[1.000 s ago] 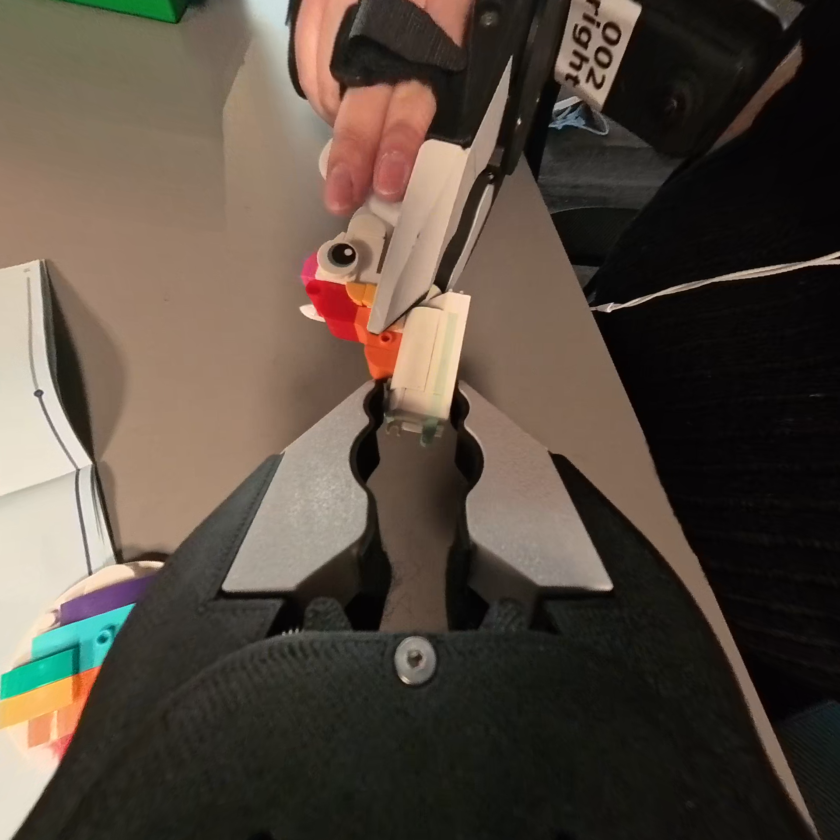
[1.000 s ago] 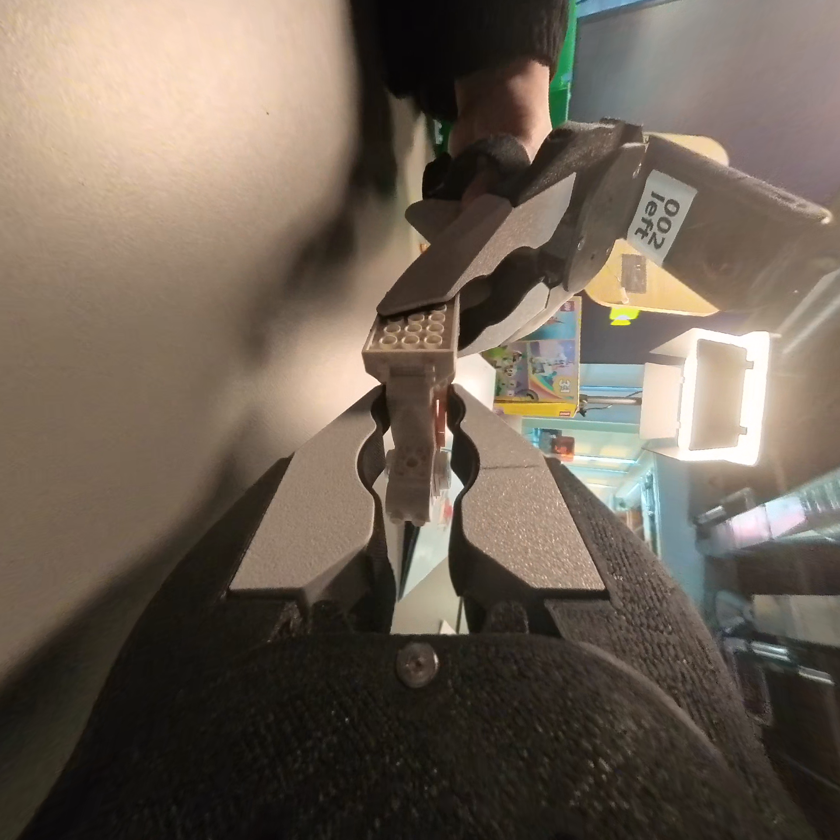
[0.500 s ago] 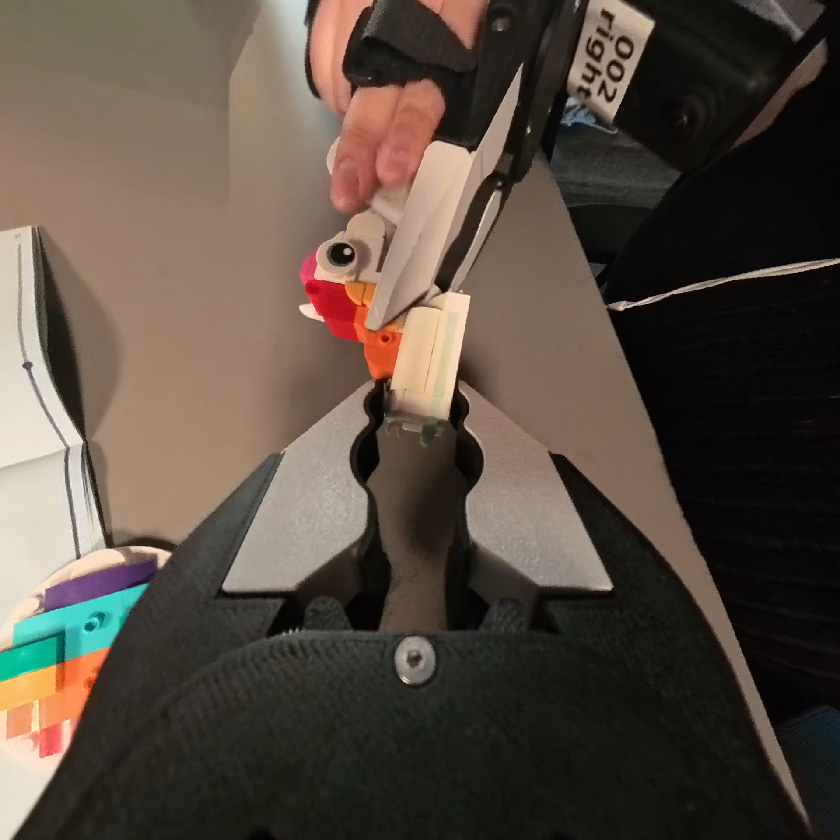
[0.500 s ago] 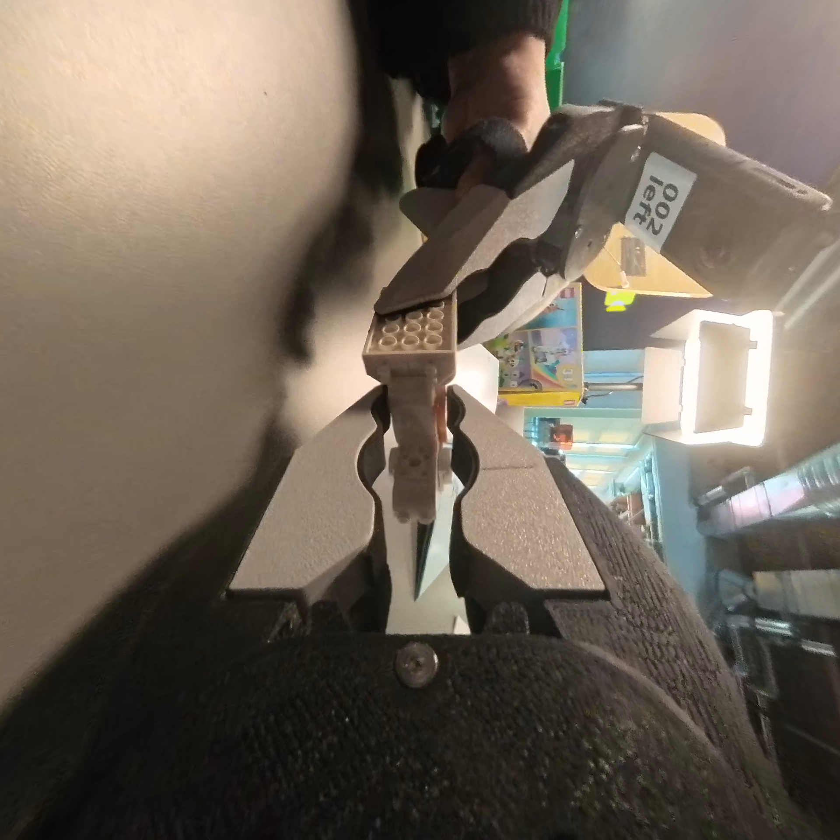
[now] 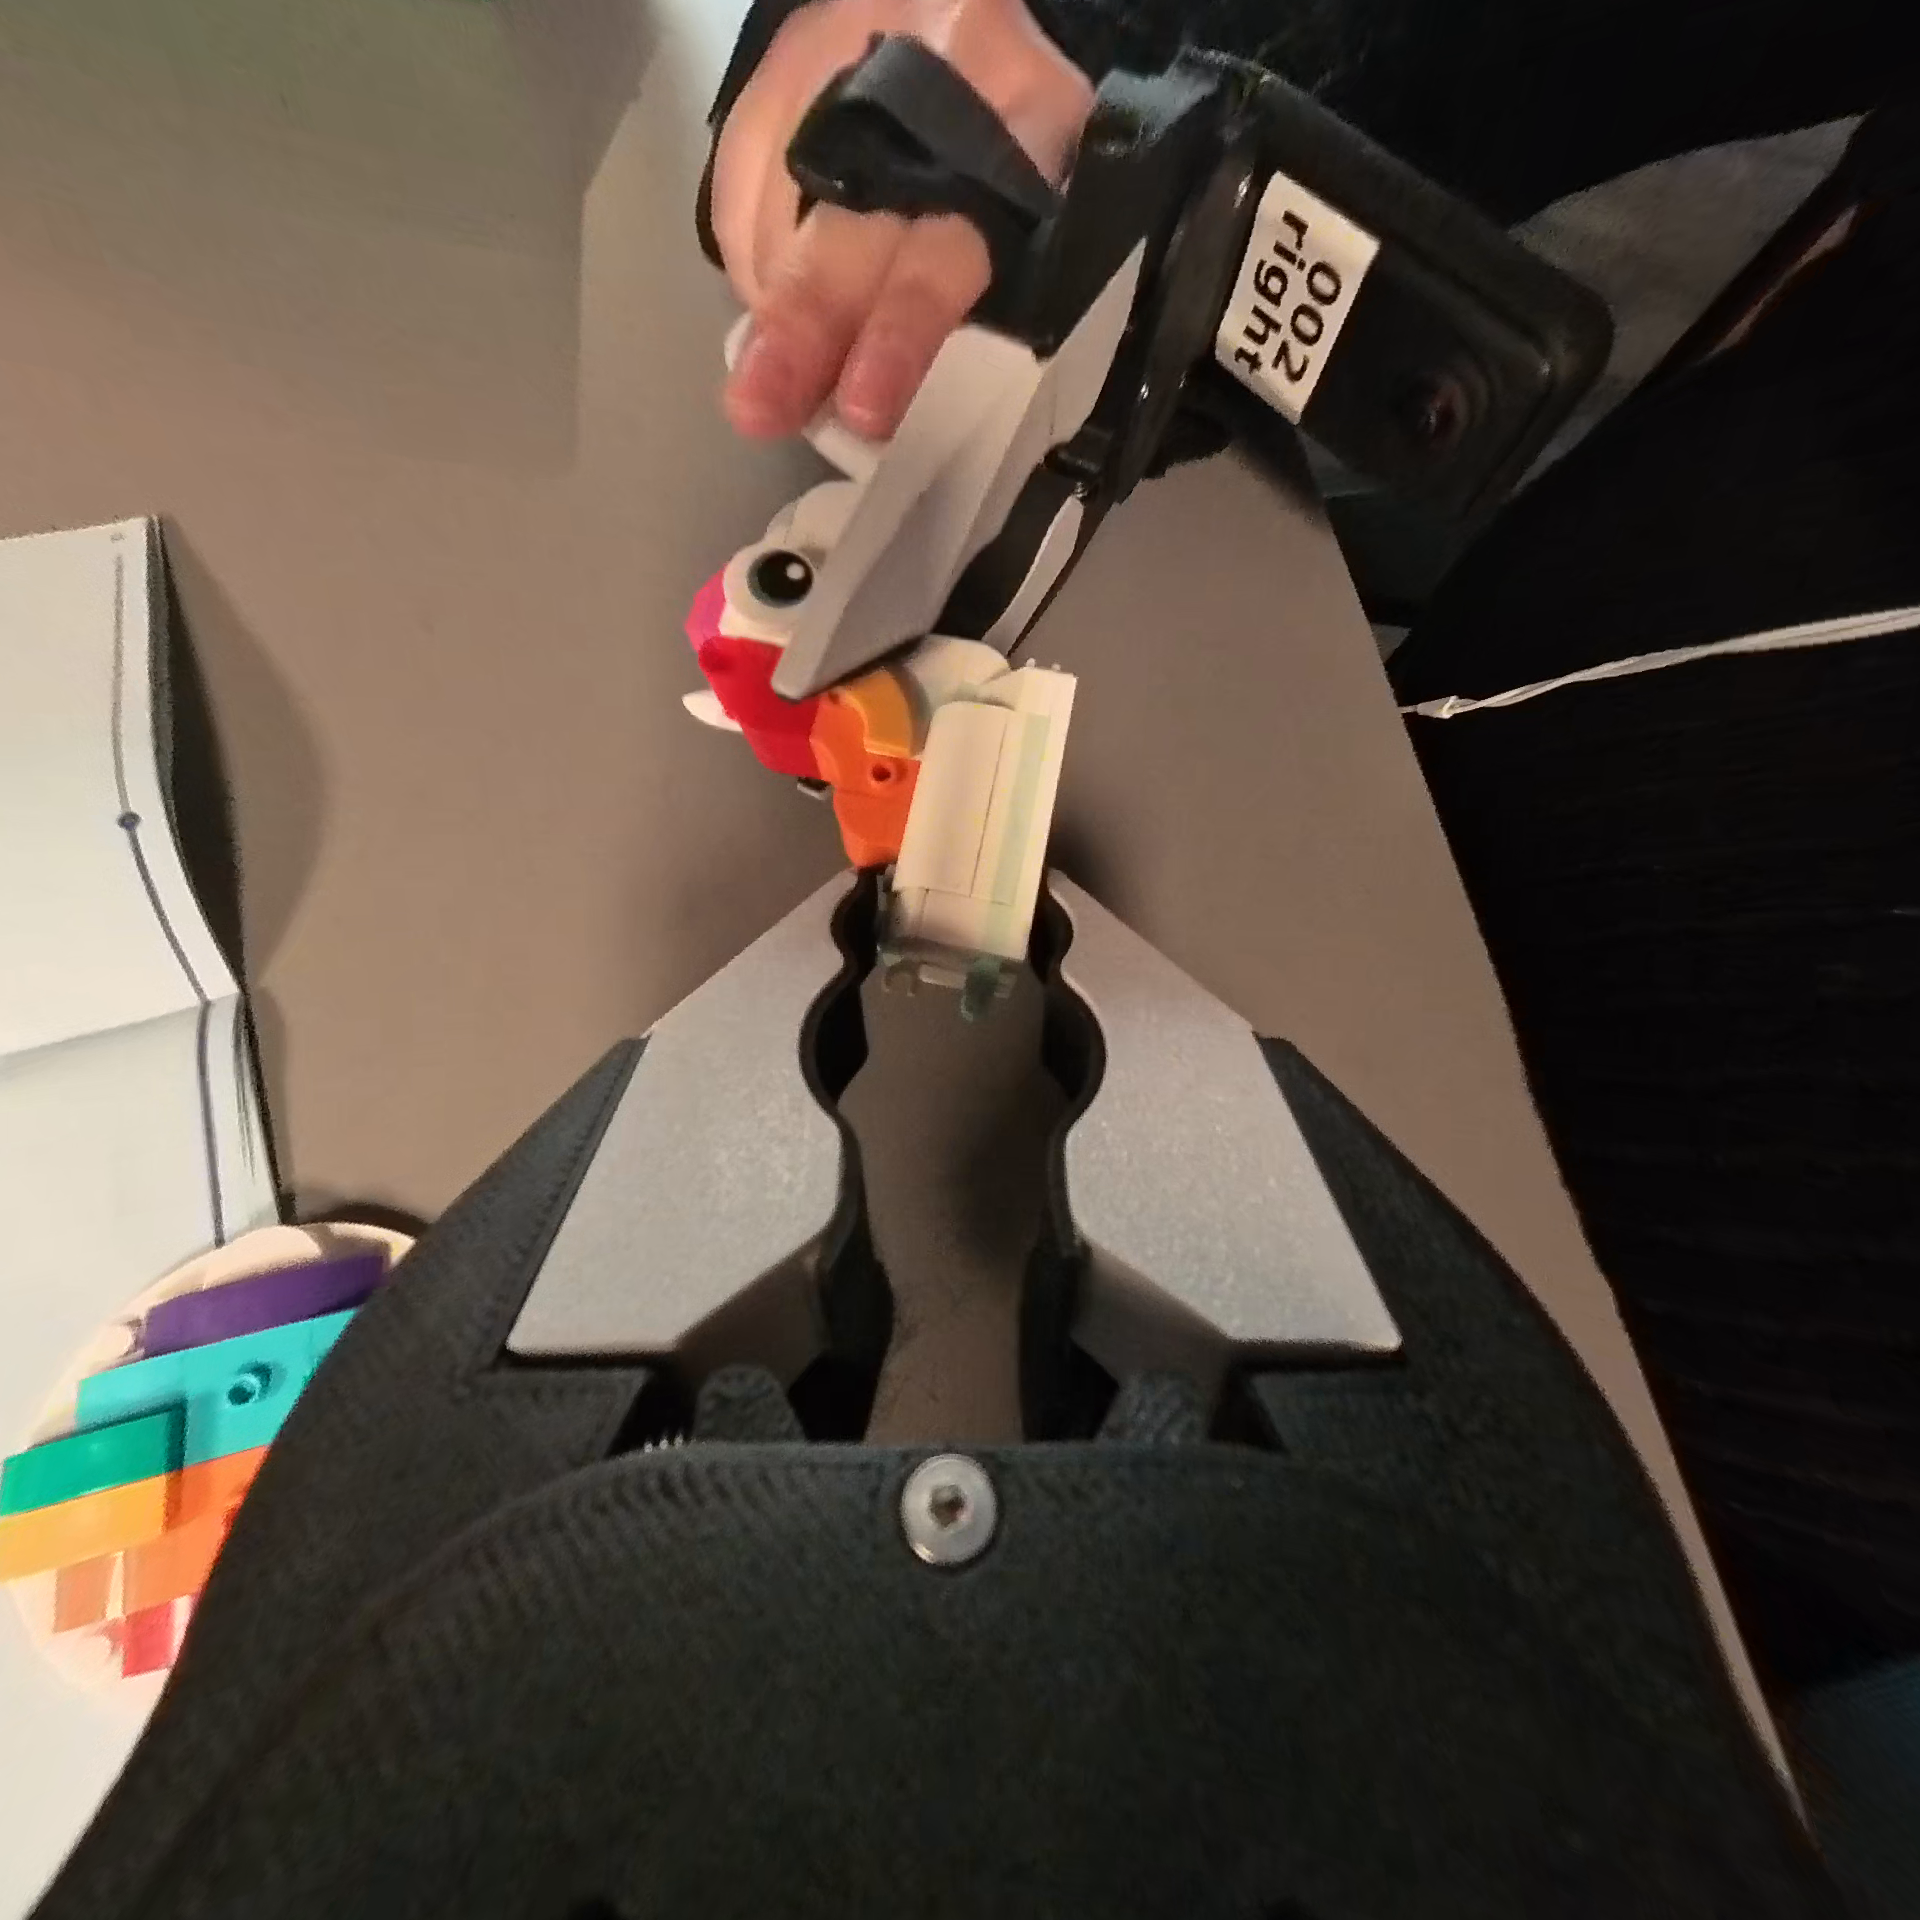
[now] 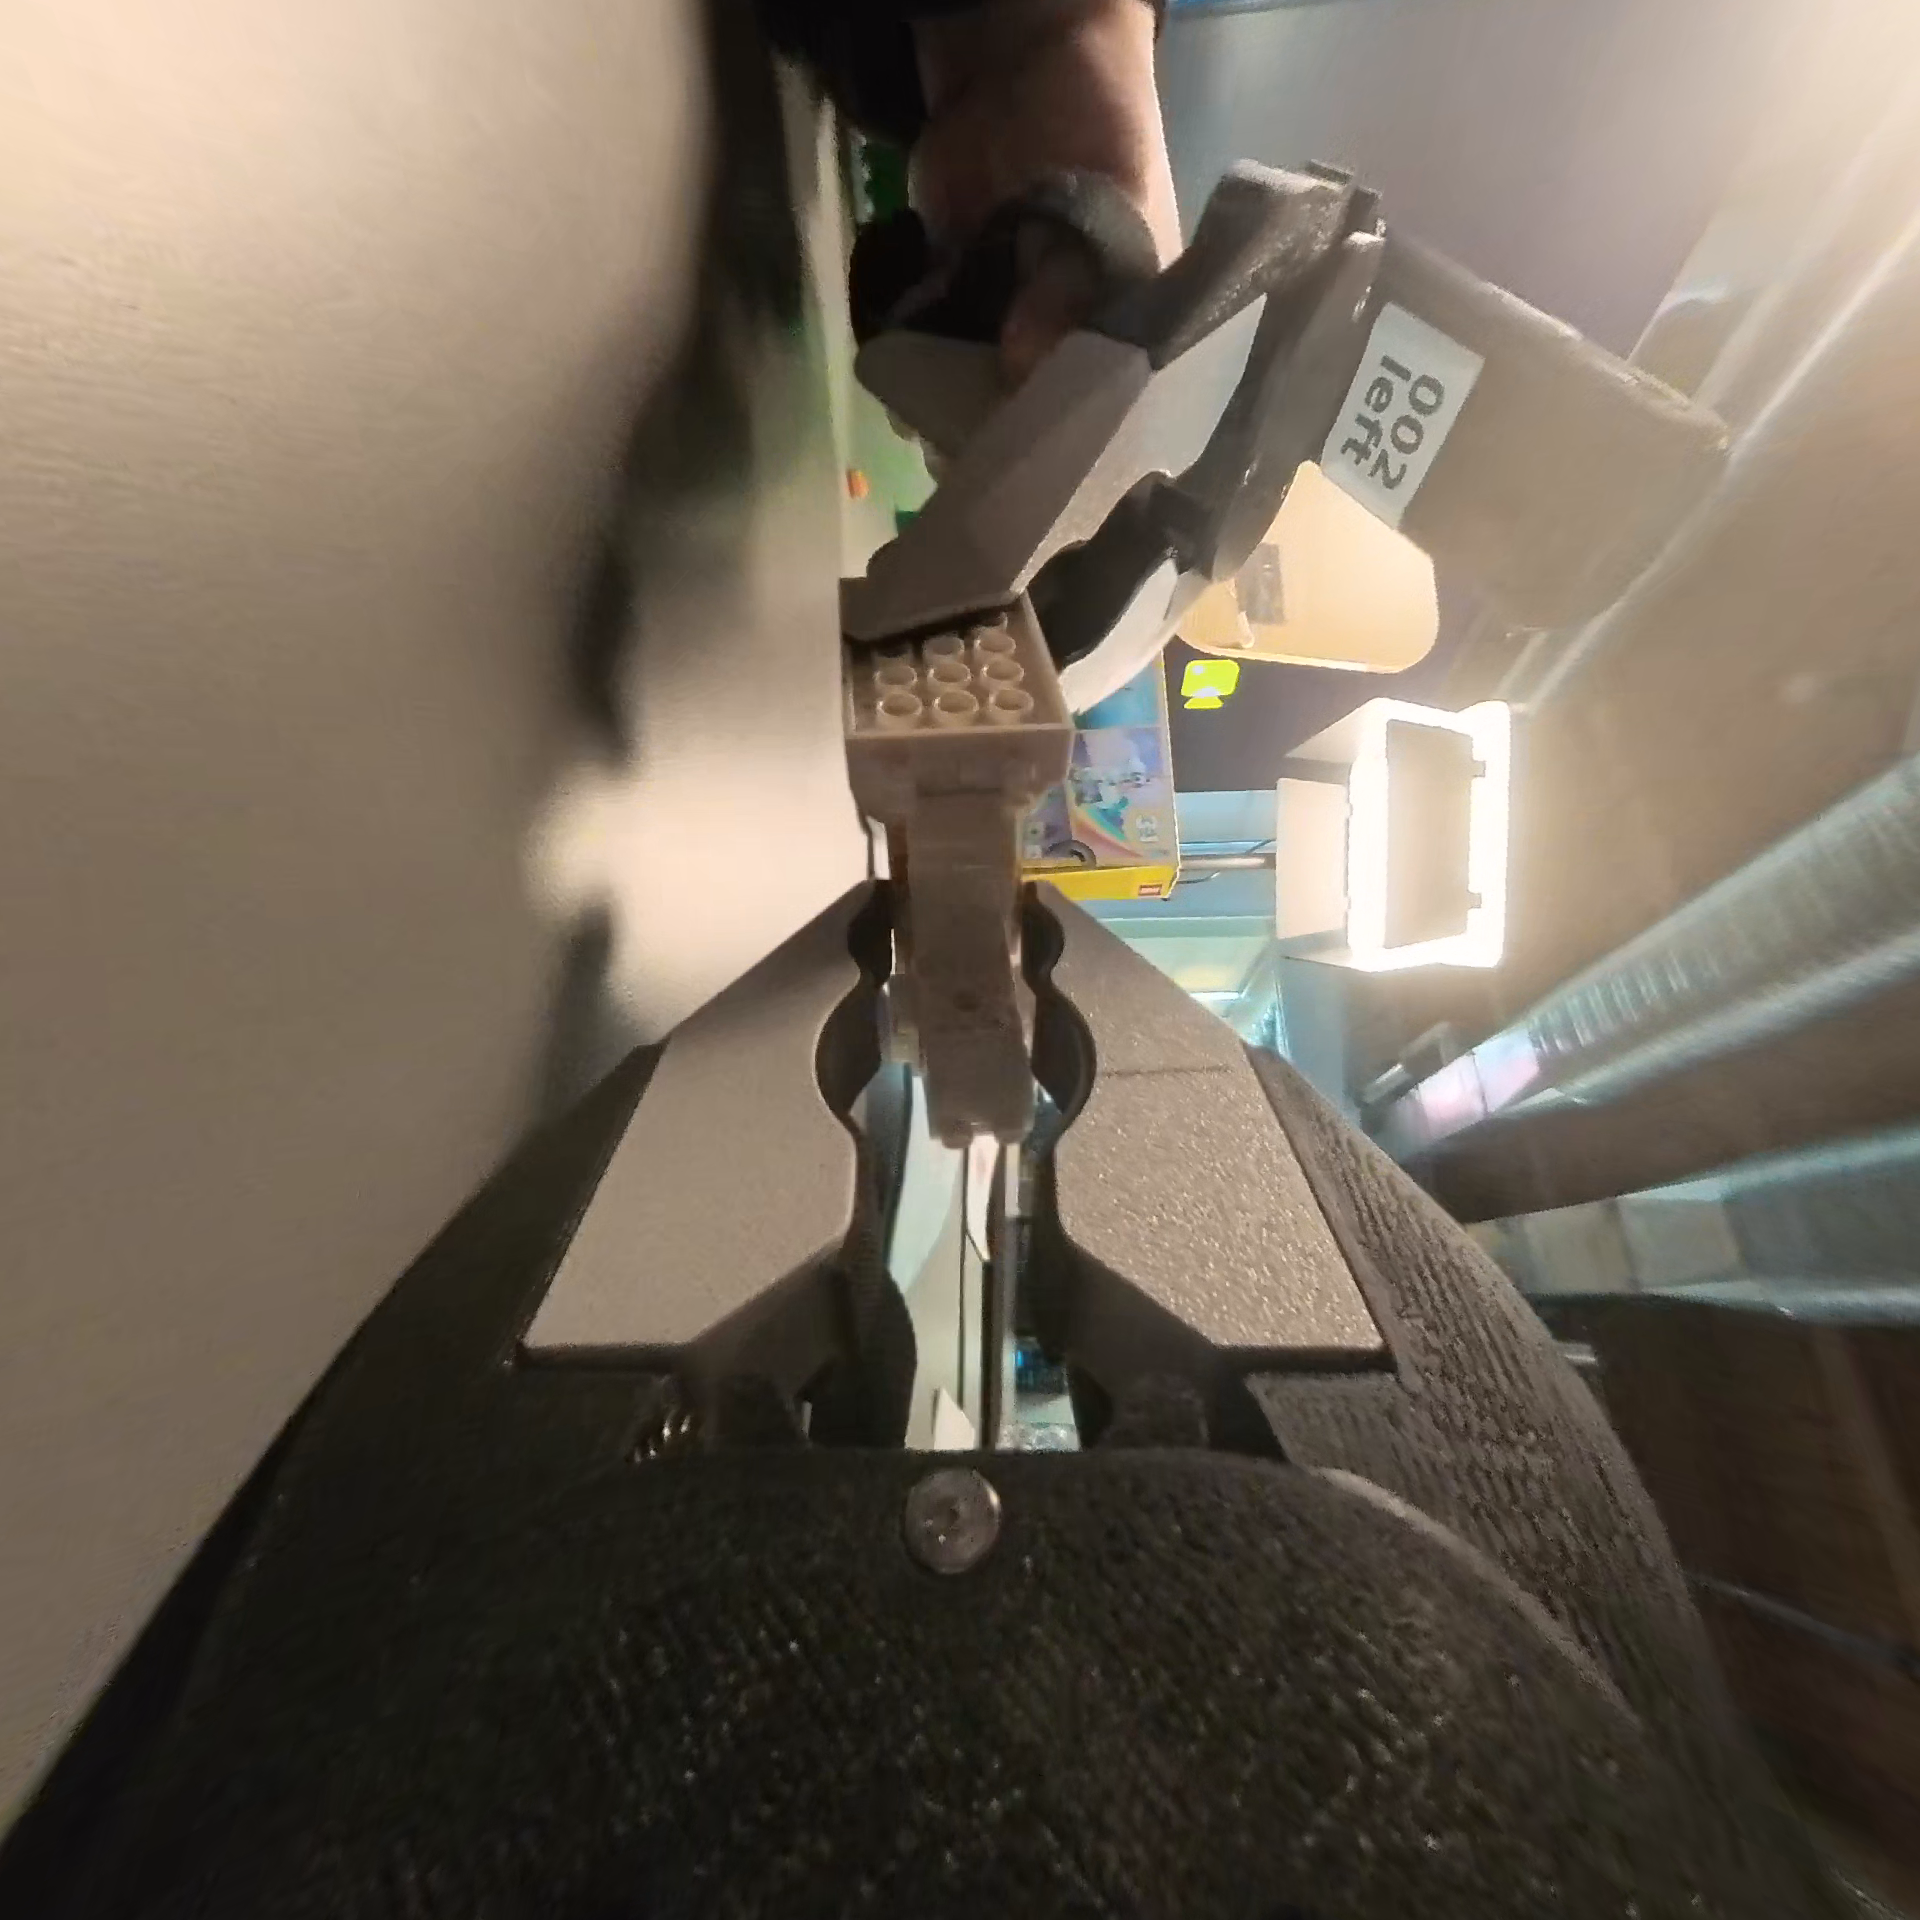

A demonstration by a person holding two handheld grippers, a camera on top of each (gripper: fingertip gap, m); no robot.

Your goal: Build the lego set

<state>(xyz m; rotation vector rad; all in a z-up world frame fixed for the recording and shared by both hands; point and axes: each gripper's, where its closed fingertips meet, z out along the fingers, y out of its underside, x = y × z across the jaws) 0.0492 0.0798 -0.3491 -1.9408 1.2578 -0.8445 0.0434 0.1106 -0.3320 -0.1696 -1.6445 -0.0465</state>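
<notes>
A small lego model (image 5: pixel 883 748) of white, orange and red bricks with a black-and-white eye hangs in the air between both grippers. My left gripper (image 5: pixel 951 904) is shut on its white body block (image 5: pixel 982 821). My right gripper (image 6: pixel 956 914) is shut on the model's white head end (image 6: pixel 961 997). In the left wrist view its grey finger (image 5: pixel 904 540) lies over the head beside the eye. In the right wrist view a finger (image 6: pixel 997 520) of the left gripper presses the studded white block (image 6: pixel 951 686).
An open instruction booklet (image 5: pixel 94 779) lies on the grey table (image 5: pixel 416 416) at the left. A white plate (image 5: pixel 62 1351) holds several coloured bricks. The table edge runs along the right, beside a person's dark clothing (image 5: pixel 1714 1039). A yellow lego box (image 6: pixel 1122 821) stands behind. Less than 4 cm separates the two grippers' tips.
The right gripper has tilted over the model's head, from steep to flatter, and the head end has turned with it. The left gripper keeps its hold on the white body.
</notes>
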